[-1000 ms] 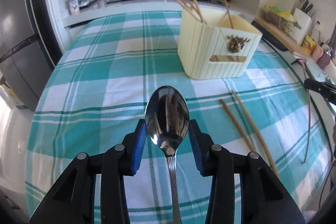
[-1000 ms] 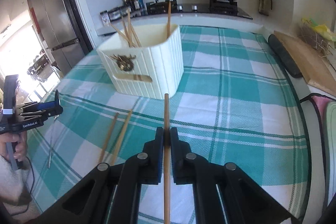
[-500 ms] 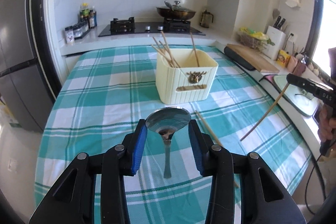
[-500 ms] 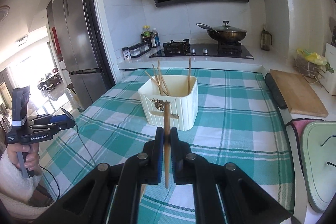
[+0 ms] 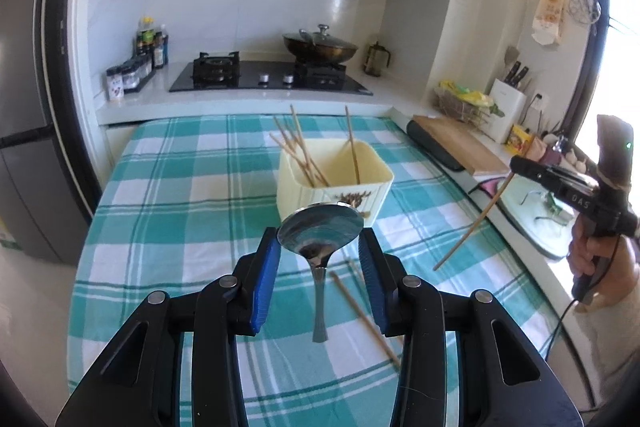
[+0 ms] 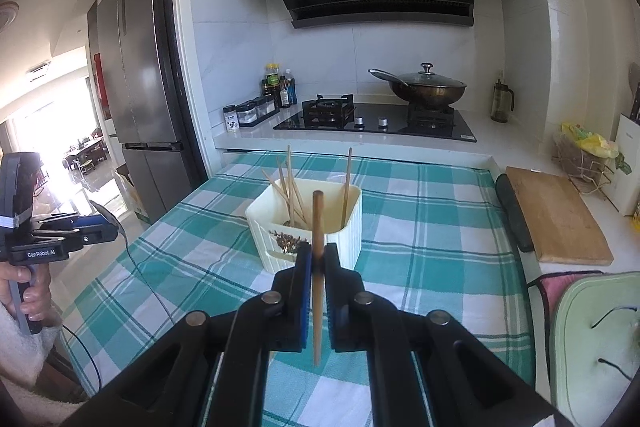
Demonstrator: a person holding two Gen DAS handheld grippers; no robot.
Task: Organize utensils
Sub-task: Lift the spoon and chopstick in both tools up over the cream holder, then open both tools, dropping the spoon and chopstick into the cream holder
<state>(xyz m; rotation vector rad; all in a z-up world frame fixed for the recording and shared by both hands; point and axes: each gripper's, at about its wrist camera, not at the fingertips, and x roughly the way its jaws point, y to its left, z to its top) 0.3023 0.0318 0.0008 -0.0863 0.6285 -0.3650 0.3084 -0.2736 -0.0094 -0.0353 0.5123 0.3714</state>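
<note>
Gleaming steel spoon (image 5: pixel 320 233), bowl clamped between left tool (image 5: pixel 320 247) pads.

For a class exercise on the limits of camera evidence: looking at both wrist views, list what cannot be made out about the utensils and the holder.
- Left wrist view: the chopsticks on the cloth run behind the left gripper and the spoon, so their count is uncertain.
- Right wrist view: the right gripper and its chopstick cover part of the holder front.
- Both views: the holder's floor is hidden by its walls.
</note>
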